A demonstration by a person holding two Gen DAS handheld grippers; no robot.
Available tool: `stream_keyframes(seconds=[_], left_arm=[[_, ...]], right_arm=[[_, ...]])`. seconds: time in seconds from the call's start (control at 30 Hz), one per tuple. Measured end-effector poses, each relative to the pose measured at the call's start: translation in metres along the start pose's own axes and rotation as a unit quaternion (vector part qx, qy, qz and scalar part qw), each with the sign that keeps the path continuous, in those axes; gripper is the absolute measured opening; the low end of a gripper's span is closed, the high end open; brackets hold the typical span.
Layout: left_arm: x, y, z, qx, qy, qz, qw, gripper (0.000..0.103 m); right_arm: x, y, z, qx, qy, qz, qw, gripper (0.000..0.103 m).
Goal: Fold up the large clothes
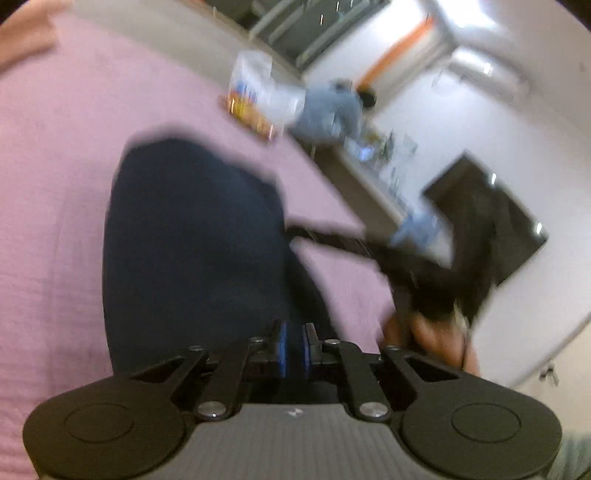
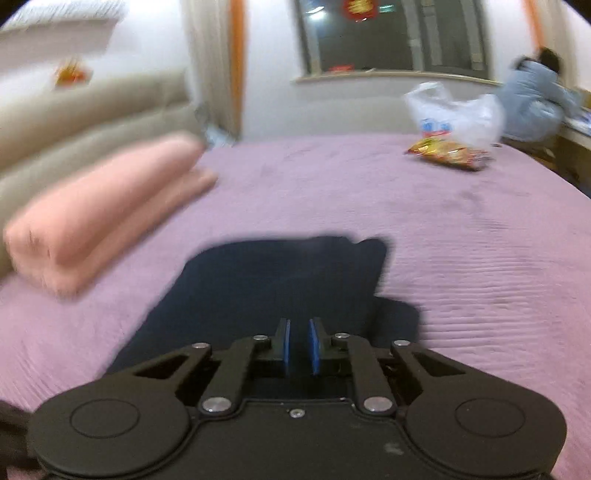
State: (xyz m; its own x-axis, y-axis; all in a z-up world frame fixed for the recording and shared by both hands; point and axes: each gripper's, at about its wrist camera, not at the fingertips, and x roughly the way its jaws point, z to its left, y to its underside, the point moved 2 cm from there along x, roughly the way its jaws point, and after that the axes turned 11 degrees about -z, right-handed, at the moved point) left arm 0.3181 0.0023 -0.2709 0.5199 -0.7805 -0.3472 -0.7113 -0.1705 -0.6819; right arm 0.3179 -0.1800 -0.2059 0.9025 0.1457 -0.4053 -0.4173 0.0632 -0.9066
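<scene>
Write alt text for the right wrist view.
A black two-finger gripper with blue pads, jaws nearly together with nothing visibly between them, points at a dark navy garment lying on a lilac bedspread. A rolled pink blanket lies at left, a white plastic bag beyond.

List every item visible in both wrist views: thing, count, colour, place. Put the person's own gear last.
Garment: one, dark navy, lying on the bed just ahead of both grippers.
Bed cover: one, lilac, spread over the whole bed.
Folded blanket: one, pink, at the bed's left side by the headboard.
Headboard: one, beige, padded, behind the blanket.
Plastic bag: one, white, at the far right of the bed.
Snack packet: one, yellow and red, in front of the bag.
Second person: one, in pale blue, leaning over a desk beyond the bed.
Window: one, dark, on the far wall.
Left gripper: black with blue pads, shut.
Right gripper: black with blue pads, shut.
</scene>
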Motion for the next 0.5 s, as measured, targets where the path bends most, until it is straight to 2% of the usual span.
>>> stream_keyframes(seconds=[0.03, 0.07, 0.1, 0.17, 0.23, 0.27, 0.33, 0.4, 0.47, 0.5], left_arm=[[0.004, 0.010, 0.007, 0.015, -0.001, 0.001, 0.9999, 0.003], [0.003, 0.021, 0.015, 0.026, 0.015, -0.008, 0.9995, 0.003], [0.001, 0.022, 0.026, 0.006, 0.034, -0.016, 0.9993, 0.003], [-0.003, 0.015, 0.046, -0.066, 0.060, -0.020, 0.9958, 0.003], [-0.008, 0.013, 0.047, -0.052, 0.064, -0.024, 0.9963, 0.003], [-0.008, 0.013, 0.046, -0.050, 0.062, -0.025, 0.9965, 0.003], [-0.007, 0.014, 0.042, -0.052, 0.058, -0.027, 0.9966, 0.003], [-0.009, 0.016, 0.039, -0.039, 0.052, -0.029, 0.9975, 0.003], [-0.025, 0.023, 0.036, -0.027, 0.047, -0.027, 0.9981, 0.003], [-0.025, 0.022, 0.035, -0.025, 0.046, -0.026, 0.9983, 0.003]], right_arm=[[0.020, 0.013, 0.002, -0.027, 0.011, 0.016, 0.999, 0.000], [0.034, 0.025, -0.001, -0.041, 0.016, 0.023, 0.999, 0.000], [0.042, 0.034, -0.008, -0.040, 0.014, 0.014, 0.999, 0.000], [0.037, 0.029, -0.020, -0.019, 0.023, 0.007, 1.000, 0.000], [0.026, 0.012, -0.035, 0.024, 0.069, -0.008, 0.997, 0.000], [0.022, 0.003, -0.041, 0.034, 0.084, -0.019, 0.996, 0.008], [0.021, -0.021, -0.045, 0.035, 0.065, -0.050, 0.996, 0.008], [0.039, -0.038, -0.034, 0.009, 0.028, -0.052, 0.998, 0.009], [0.070, -0.041, -0.022, -0.021, 0.006, -0.025, 0.999, 0.010], [0.092, -0.035, -0.020, -0.037, 0.018, 0.000, 0.999, 0.009]])
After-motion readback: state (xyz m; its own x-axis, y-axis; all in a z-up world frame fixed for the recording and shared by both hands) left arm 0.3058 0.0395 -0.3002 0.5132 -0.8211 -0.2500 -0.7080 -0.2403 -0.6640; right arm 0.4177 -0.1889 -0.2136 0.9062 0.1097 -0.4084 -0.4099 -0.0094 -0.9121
